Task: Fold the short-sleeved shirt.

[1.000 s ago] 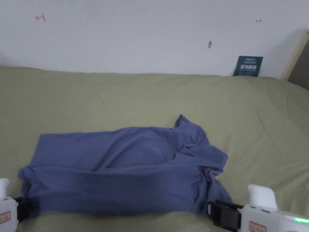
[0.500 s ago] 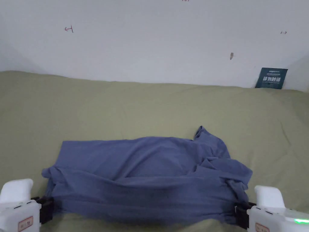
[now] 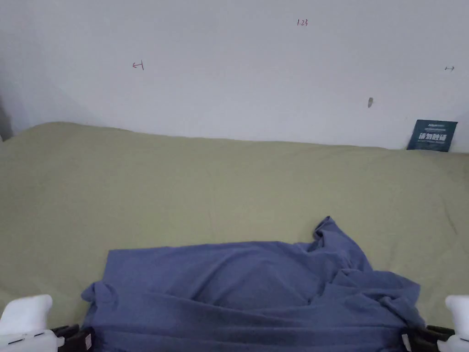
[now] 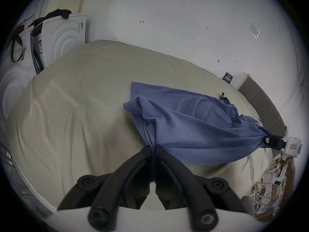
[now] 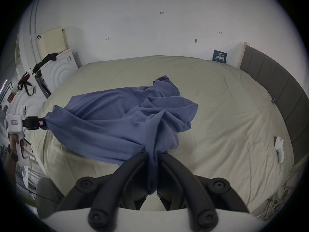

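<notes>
A blue short-sleeved shirt (image 3: 247, 293) lies rumpled across the near part of the olive bed (image 3: 220, 183), stretched between both grippers. My left gripper (image 4: 153, 149) is shut on the shirt (image 4: 192, 123) at its left end, cloth bunched between the jaws. At the other end my right gripper (image 5: 153, 153) is shut on a gathered fold of the shirt (image 5: 117, 118). In the head view the left gripper (image 3: 84, 337) and right gripper (image 3: 410, 339) sit at the bottom corners. The near edge of the cloth hangs lifted off the bed.
A white wall (image 3: 229, 68) rises behind the bed, with a dark blue sign (image 3: 432, 135) at the right. White appliances (image 4: 63, 34) stand left of the bed and a grey headboard (image 5: 275, 88) runs along its right side. A small white object (image 5: 279, 147) lies near that edge.
The head camera has tilted up and shifted, so the shirt and grippers sit lower in view. Both grippers stay shut on the shirt, now stretched wider and tauter between them.
</notes>
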